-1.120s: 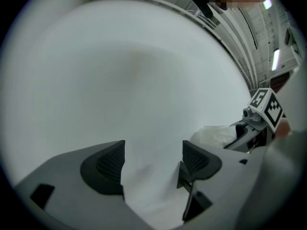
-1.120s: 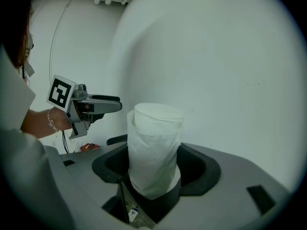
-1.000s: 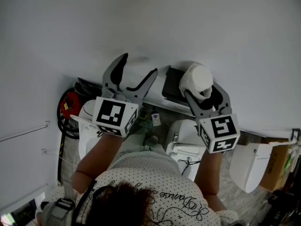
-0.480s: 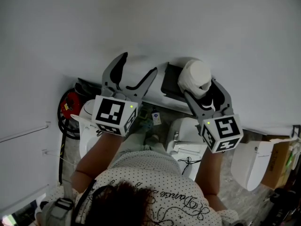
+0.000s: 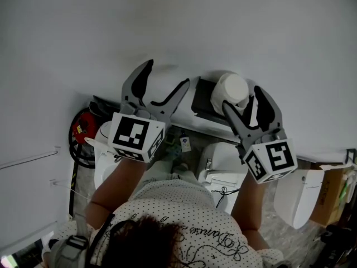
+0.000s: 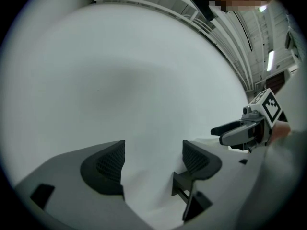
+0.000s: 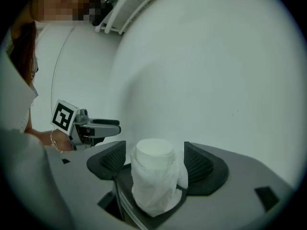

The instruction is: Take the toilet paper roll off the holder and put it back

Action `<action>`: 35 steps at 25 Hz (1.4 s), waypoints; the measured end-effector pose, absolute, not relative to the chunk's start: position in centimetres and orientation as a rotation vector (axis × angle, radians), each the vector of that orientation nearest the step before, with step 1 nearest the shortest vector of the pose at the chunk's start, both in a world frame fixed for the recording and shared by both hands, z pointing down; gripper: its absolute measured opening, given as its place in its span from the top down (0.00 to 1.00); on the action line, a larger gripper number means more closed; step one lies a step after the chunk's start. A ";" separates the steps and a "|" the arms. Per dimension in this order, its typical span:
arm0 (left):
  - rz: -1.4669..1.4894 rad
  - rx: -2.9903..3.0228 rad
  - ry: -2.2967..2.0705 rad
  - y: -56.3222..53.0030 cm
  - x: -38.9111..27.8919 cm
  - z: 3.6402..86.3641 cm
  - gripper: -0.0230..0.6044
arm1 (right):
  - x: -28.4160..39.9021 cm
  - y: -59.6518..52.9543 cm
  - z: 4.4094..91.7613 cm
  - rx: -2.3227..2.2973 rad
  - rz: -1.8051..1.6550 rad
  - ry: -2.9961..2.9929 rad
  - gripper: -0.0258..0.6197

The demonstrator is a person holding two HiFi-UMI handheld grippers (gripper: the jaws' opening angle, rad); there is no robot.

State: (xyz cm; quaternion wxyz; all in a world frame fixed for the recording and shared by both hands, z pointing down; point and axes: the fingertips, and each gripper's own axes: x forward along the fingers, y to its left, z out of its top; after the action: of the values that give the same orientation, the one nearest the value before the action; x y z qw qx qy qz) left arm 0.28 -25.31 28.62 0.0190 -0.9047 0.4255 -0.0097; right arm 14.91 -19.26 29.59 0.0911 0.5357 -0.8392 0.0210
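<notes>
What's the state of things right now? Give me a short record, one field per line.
roll: toilet paper roll stands on end on the dark holder
holder: mounted on the white wall
right gripper: open; jaws have just been opening, roll between them, pads clear of it
left gripper: open, nothing between its jaws, facing the wall
task stage: roll sits on the holder, apparently just let go

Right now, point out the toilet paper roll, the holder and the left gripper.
toilet paper roll (image 7: 152,174), right gripper view, on its wrapped side.
holder (image 5: 202,98), head view, on its dark plate.
left gripper (image 5: 165,76), head view, midway between its fingertips.
</notes>
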 end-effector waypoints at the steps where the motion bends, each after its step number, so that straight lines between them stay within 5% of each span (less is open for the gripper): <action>1: -0.022 -2.807 1.316 -25.3 0.4 28.3 0.39 | 15.0 -19.4 29.0 1.608 0.053 -2.517 0.36; 5: 0.020 -2.796 1.316 -25.3 0.2 27.2 0.39 | 15.8 -19.4 26.8 1.700 -0.018 -2.559 0.42; 11: 0.050 -2.783 1.322 -25.1 -0.1 26.4 0.45 | 16.9 -19.0 25.7 1.811 -0.096 -2.550 0.64; 20: 0.104 -2.816 1.234 -24.1 0.8 26.0 0.88 | 17.9 -18.0 25.1 1.913 -0.148 -2.489 0.82; 25: 0.110 -2.820 1.230 -23.8 0.9 26.2 0.92 | 18.3 -17.2 25.1 1.957 -0.160 -2.473 0.91; 35: 0.091 -2.852 1.229 -22.4 0.9 27.6 0.95 | 17.9 -15.6 26.8 1.959 -0.129 -2.447 0.94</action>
State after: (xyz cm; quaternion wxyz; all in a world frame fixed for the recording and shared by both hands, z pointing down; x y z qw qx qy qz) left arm 0.93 -22.37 27.63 0.0173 -0.9179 0.3954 0.0292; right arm 17.86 -15.65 26.76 0.0020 0.6244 -0.7801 -0.0410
